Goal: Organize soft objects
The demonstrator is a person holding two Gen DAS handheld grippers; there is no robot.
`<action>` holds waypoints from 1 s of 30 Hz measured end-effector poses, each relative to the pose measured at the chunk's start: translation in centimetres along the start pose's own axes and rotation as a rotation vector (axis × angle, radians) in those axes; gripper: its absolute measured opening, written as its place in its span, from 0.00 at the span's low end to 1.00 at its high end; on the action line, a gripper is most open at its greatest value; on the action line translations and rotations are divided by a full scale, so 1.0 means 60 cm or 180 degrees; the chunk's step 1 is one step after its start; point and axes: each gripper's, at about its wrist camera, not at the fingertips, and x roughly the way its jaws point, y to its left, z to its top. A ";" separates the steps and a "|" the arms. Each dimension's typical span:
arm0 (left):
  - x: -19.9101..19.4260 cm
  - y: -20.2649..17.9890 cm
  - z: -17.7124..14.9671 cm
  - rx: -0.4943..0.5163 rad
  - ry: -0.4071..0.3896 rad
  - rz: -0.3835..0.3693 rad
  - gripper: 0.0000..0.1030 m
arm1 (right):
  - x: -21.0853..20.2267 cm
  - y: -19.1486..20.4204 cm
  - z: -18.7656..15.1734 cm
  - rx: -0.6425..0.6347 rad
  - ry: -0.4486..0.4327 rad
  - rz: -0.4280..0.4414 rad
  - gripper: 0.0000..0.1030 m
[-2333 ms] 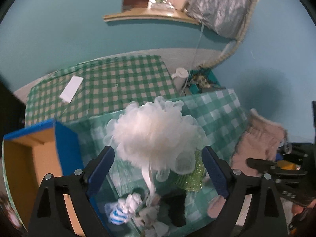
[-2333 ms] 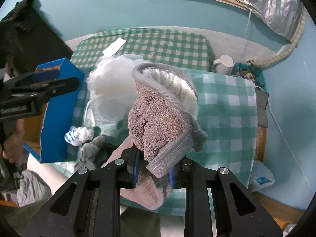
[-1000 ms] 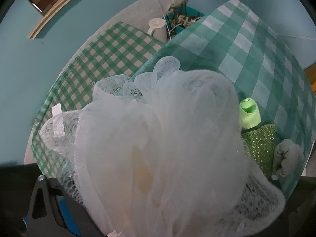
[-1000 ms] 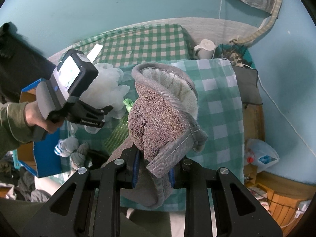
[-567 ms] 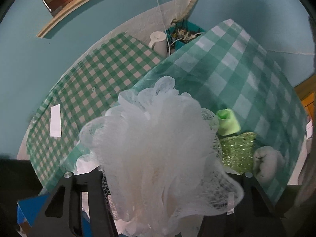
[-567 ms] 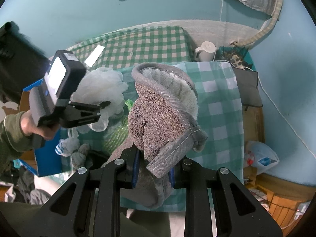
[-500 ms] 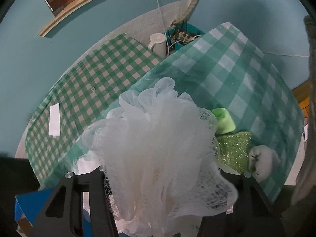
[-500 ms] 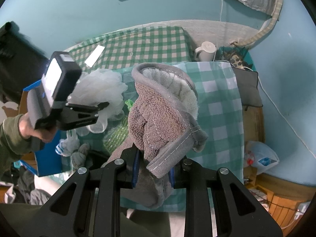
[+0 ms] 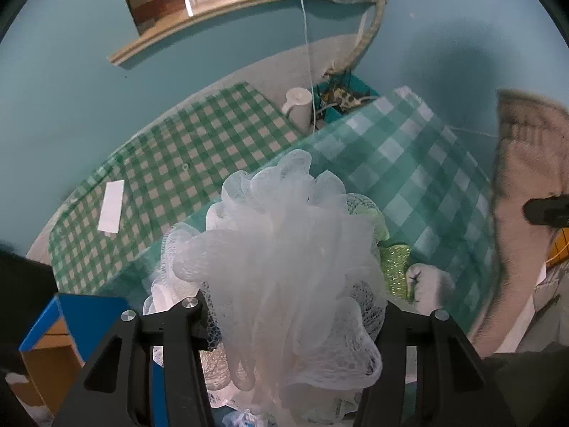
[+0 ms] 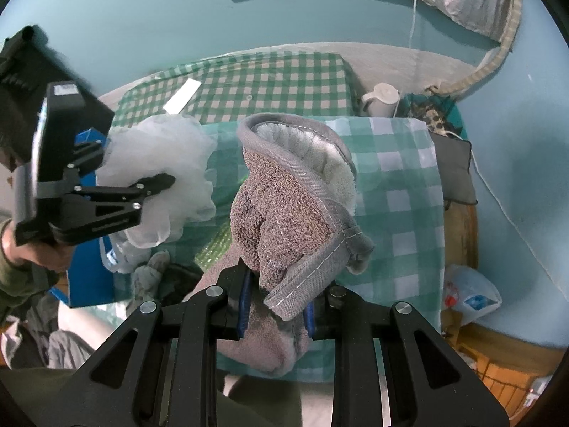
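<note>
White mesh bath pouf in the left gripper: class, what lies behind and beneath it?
Behind the pouf peek a green sponge, a grey rolled cloth and the checked tablecloth. Whatever lies directly beneath is covered.

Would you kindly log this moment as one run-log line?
left gripper: shut on bath pouf, lifted | right gripper: shut on towel, lifted | blue box: beside the left gripper
</note>
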 end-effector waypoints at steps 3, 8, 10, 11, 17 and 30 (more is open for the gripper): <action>-0.032 0.004 -0.003 -0.0079 -0.0103 0.0009 0.50 | -0.006 0.010 0.002 -0.0066 -0.0034 0.0005 0.22; -0.078 0.012 -0.012 -0.0211 -0.0227 0.0056 0.49 | -0.014 0.028 0.004 -0.0174 -0.0084 0.0015 0.22; -0.097 0.015 -0.017 -0.0250 -0.0268 0.0073 0.48 | -0.016 0.036 0.005 -0.0227 -0.0097 0.0018 0.22; -0.103 0.015 -0.019 -0.0267 -0.0286 0.0081 0.47 | -0.017 0.040 0.005 -0.0250 -0.0103 0.0020 0.22; -0.136 0.025 -0.035 -0.0429 -0.0354 0.0072 0.44 | -0.016 0.062 0.011 -0.0380 -0.0129 0.0048 0.22; -0.159 0.043 -0.082 -0.0747 -0.0342 0.0002 0.32 | 0.022 0.143 0.034 -0.0730 -0.0107 0.0254 0.22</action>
